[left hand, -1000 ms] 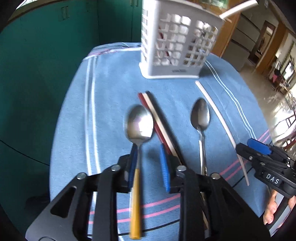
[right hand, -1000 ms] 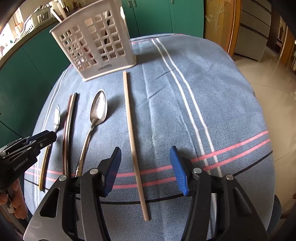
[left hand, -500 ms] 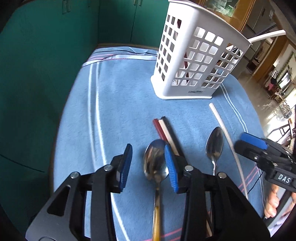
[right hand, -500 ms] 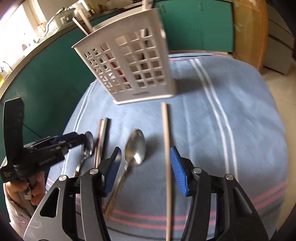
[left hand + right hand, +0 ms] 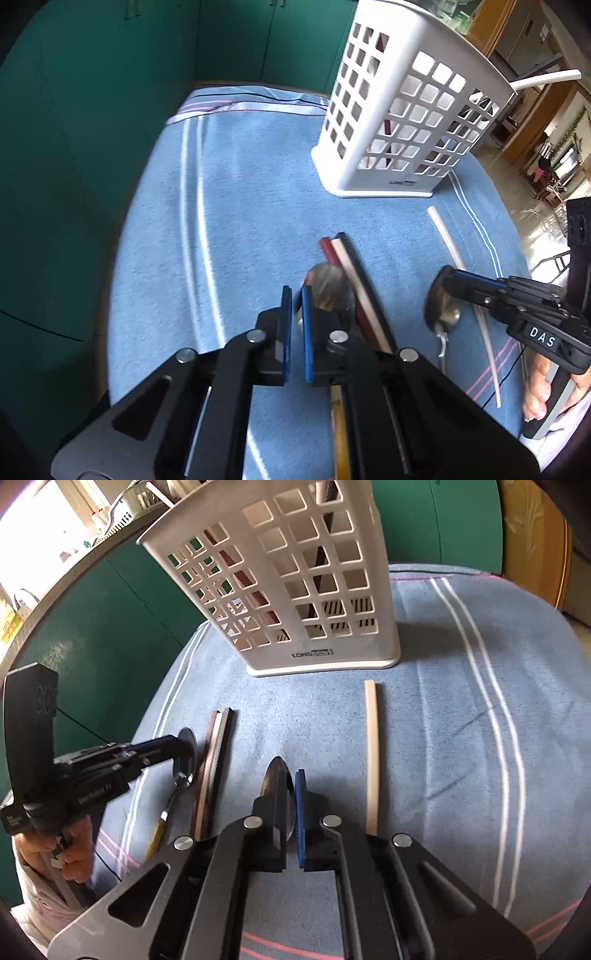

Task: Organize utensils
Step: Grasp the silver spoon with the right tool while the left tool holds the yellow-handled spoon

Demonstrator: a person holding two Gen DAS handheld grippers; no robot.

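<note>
Both grippers are at the grasping step. The left gripper (image 5: 293, 295) has just closed on the yellow-handled spoon (image 5: 328, 288); the right gripper (image 5: 290, 786) has just closed on the steel spoon (image 5: 275, 782). Next comes lifting each into the white basket (image 5: 295, 590) (bowls may slip). Both spoons lie on a blue striped tablecloth (image 5: 240, 221) by green cabinets (image 5: 92, 110).

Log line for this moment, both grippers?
left gripper: just closed, shut at yellow-handled spoon, hold unclear | right gripper: just closed, shut on steel spoon | white basket: upright
</note>
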